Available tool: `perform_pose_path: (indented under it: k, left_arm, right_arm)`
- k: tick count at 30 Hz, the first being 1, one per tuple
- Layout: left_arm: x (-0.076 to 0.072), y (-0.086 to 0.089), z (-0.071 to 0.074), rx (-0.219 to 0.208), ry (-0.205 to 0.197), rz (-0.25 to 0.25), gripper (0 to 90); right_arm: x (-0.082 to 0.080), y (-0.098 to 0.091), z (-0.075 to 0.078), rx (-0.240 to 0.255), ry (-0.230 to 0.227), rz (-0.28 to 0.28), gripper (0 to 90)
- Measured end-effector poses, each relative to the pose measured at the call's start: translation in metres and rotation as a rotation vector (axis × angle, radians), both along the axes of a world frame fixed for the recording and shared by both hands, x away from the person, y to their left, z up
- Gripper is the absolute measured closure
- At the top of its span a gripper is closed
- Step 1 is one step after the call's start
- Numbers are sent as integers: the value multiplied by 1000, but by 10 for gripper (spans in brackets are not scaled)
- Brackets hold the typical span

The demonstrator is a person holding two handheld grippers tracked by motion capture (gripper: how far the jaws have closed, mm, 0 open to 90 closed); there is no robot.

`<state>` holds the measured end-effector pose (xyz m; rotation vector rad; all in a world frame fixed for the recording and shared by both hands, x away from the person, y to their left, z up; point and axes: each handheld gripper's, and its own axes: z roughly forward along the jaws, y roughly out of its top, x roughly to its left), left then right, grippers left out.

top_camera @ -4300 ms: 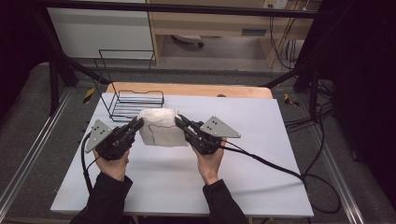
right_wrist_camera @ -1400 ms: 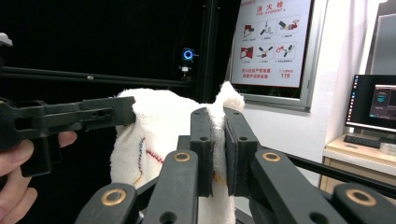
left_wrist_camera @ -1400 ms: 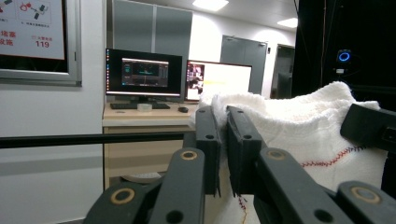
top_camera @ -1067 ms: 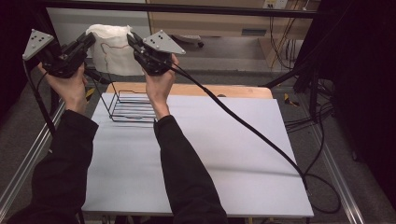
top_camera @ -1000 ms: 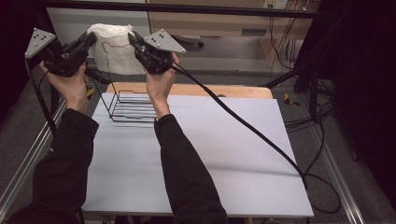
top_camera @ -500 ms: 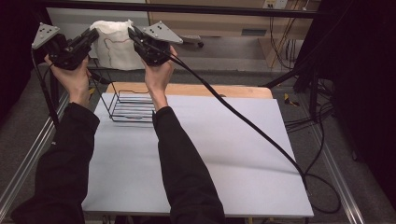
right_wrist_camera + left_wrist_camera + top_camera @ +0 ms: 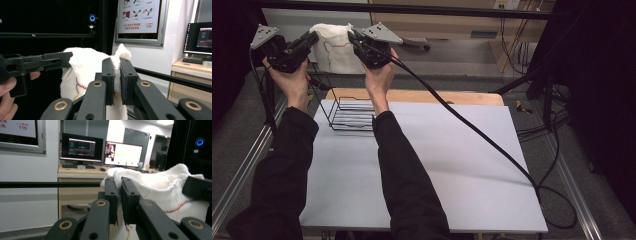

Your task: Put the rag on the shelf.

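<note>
Towel (image 7: 334, 47) hangs soft and light between my left tongs (image 7: 309, 40) and right tongs (image 7: 354, 40), each pinching an upper edge; grip corners, it'll sag.

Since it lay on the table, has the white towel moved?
Yes. The white towel now hangs between both tools, lifted up and beyond the wire basket.

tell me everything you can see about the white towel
The white towel looks like thick, nubby terry cloth with a line of red and yellowish stitching near one edge. It hangs in the air beyond the table's far edge, above the wire basket, stretched between the left gripper and the right gripper. Each gripper's jaws are shut on an upper corner, and the rest droops in loose folds.
</note>
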<state>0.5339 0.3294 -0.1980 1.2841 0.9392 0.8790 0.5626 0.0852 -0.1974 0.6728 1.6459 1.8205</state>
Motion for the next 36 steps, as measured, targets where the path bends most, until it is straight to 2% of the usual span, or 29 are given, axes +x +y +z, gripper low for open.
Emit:
perform_pose_path:
  k: [4, 6, 12, 16, 27, 36]
  left_arm:
    - [-2, 3, -3, -3, 9, -14, 836]
    - [-4, 3, -5, 15, 13, -11, 836]
    - [-14, 7, -16, 23, 29, -22, 835]
    - [-24, 8, -20, 29, 21, -34, 835]
    - [-35, 12, -31, 47, 43, -51, 832]
    - [-49, 16, -38, 53, 44, -68, 829]
  right_arm:
    - [1, 0, -4, -11, 4, 4, 838]
    - [0, 1, -6, -24, 8, 3, 837]
    - [-7, 1, -12, -46, 30, 16, 836]
    - [-12, -1, -18, -51, 42, 24, 833]
    - [-27, -3, -26, -82, 34, 40, 830]
    - [-40, -1, -29, -140, 12, 51, 821]
